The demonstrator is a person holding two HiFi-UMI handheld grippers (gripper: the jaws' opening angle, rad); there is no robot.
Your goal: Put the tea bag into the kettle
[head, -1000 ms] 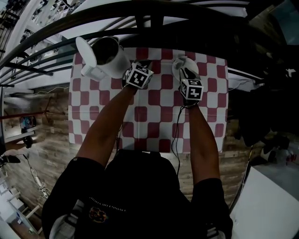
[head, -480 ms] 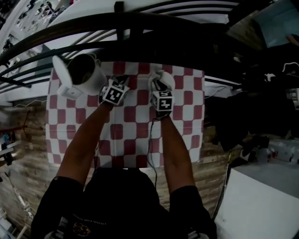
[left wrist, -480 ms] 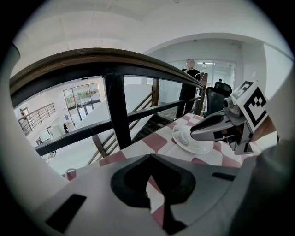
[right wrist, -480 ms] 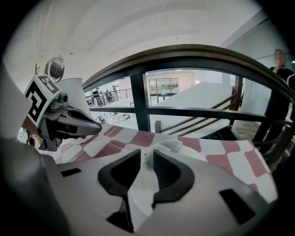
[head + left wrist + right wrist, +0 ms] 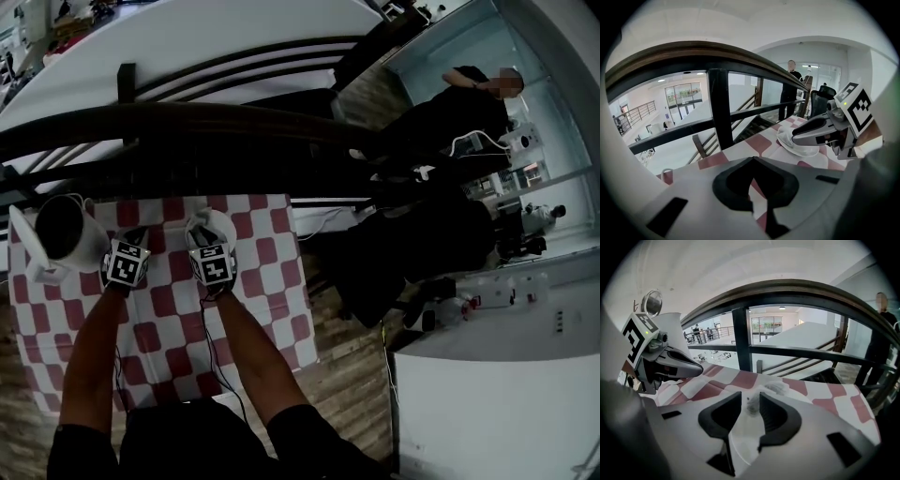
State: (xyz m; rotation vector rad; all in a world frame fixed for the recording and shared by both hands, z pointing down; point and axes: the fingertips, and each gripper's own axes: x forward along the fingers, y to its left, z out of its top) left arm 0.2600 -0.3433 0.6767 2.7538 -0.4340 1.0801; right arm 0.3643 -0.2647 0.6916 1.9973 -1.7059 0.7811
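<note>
The white kettle (image 5: 58, 234) stands at the table's far left with its lid (image 5: 22, 240) flipped open. A white plate (image 5: 212, 227) lies right of it. My right gripper (image 5: 750, 397) hangs over that plate (image 5: 786, 391). Its jaws have just been opening, and a small pale tea bag (image 5: 751, 405) sits in the gap between the pads without being pressed. In the head view the right gripper (image 5: 208, 234) covers part of the plate. My left gripper (image 5: 752, 160) is shut with nothing in it and sits between kettle and plate (image 5: 799, 144), above the checked cloth (image 5: 159, 319).
A dark railing (image 5: 187, 131) runs just beyond the table's far edge, with a stairwell behind it. The cloth's right edge (image 5: 302, 291) drops to a wooden floor. A person (image 5: 469, 94) stands far off at the upper right. A white counter (image 5: 497, 394) fills the lower right.
The head view has swung, so the table now sits at the picture's left. Both grippers keep their spots on the table, the right one still over the plate.
</note>
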